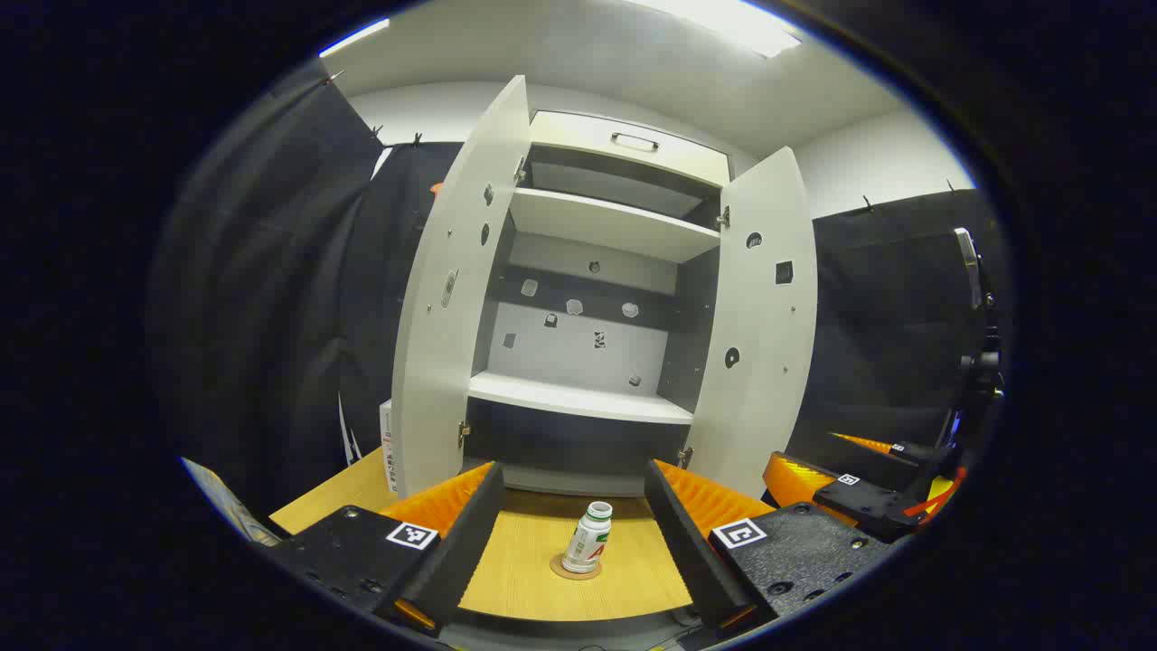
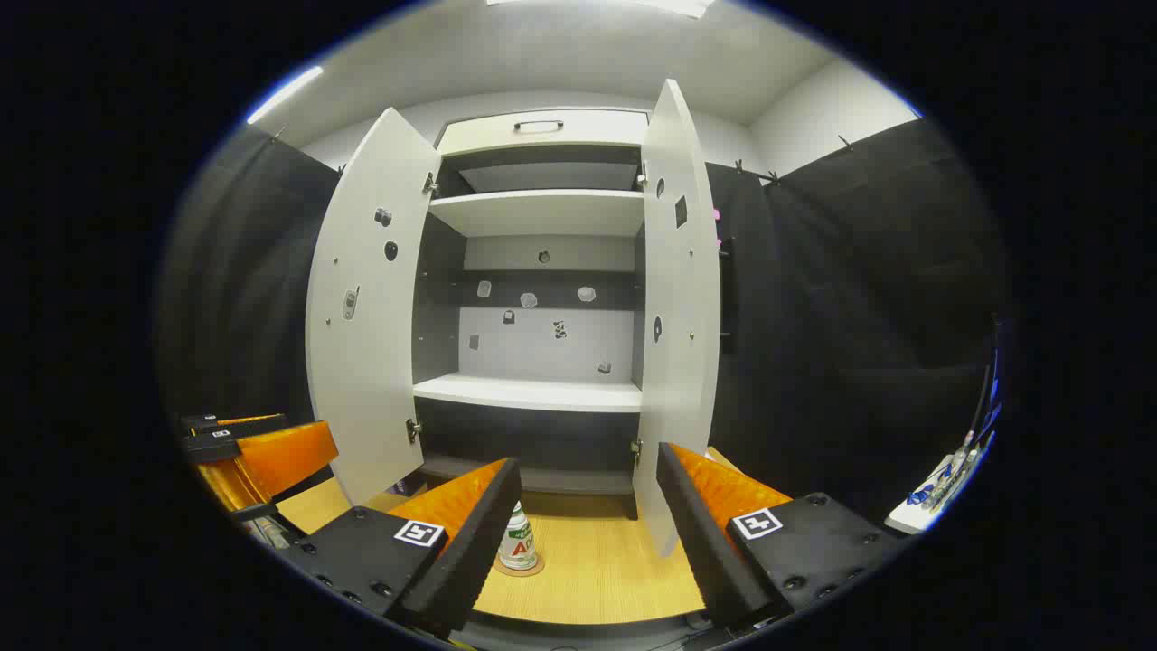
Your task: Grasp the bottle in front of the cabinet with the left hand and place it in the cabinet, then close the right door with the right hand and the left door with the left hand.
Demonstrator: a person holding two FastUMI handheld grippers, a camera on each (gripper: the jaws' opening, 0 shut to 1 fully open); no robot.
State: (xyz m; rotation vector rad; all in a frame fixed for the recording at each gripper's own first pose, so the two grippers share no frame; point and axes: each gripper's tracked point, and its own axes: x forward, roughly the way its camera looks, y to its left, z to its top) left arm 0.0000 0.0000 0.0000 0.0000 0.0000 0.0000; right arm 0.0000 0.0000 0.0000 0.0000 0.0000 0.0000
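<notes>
Bottle (image 1: 588,537): upright on a round coaster (image 1: 576,569) on the counter (image 1: 542,579), in front of the cabinet (image 1: 592,226), not yet grasped.
Left gripper (image 1: 573,542): jaws wide, empty, lined up on either side of the bottle, short of it.
Right gripper (image 2: 586,533): jaws wide, empty; bottle beside its left finger.
Left door (image 1: 456,298), right door (image 1: 759,316): both open.
Shelves (image 1: 578,398): bare.
Progress: nothing done; grasp, placement and both closings remain.

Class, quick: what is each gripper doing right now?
Left gripper: open, holding nothing.
Right gripper: open, holding nothing.
</notes>
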